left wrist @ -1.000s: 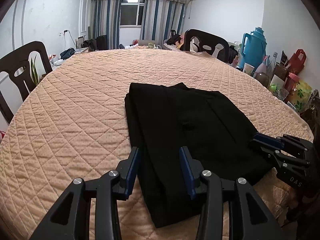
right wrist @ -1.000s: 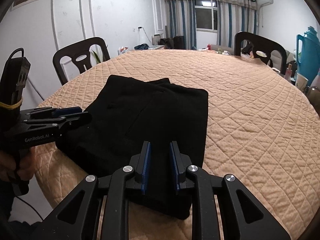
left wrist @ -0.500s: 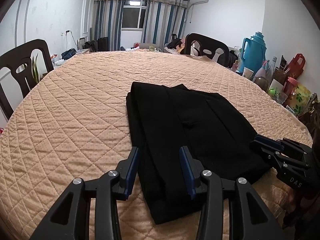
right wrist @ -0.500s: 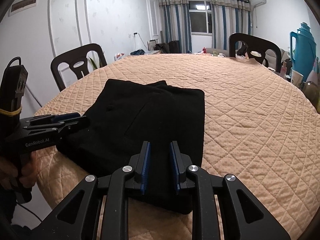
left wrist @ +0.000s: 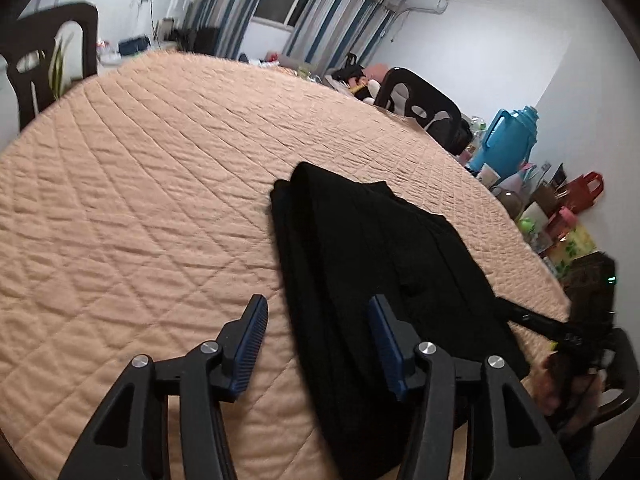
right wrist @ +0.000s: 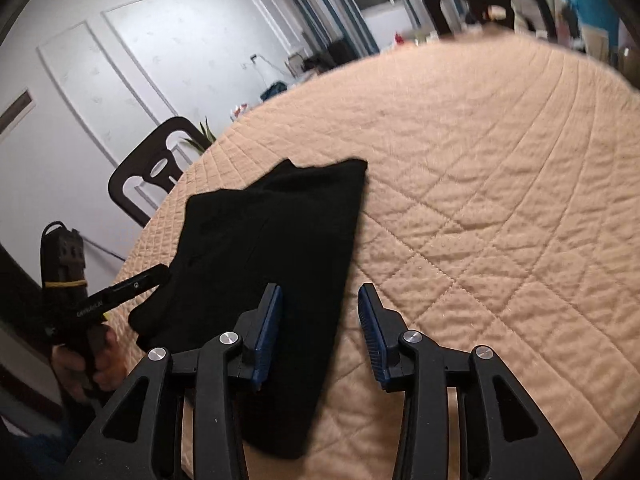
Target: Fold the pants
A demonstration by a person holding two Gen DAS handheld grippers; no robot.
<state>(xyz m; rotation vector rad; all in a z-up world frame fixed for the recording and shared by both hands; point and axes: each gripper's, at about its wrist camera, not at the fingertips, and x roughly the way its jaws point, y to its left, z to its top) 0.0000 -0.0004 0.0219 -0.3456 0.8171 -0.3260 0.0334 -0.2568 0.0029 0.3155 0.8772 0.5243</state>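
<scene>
Black pants (left wrist: pixel 384 264), peach diamond-quilted cover (left wrist: pixel 152 184)

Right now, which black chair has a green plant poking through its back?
The chair beside the white panelled wall, with green leaves showing behind it; the window-end chair has none.

Round table (left wrist: pixel 120 200), peach quilted cover; folded black pants (left wrist: pixel 360 248) lying flat near its close edge.
</scene>
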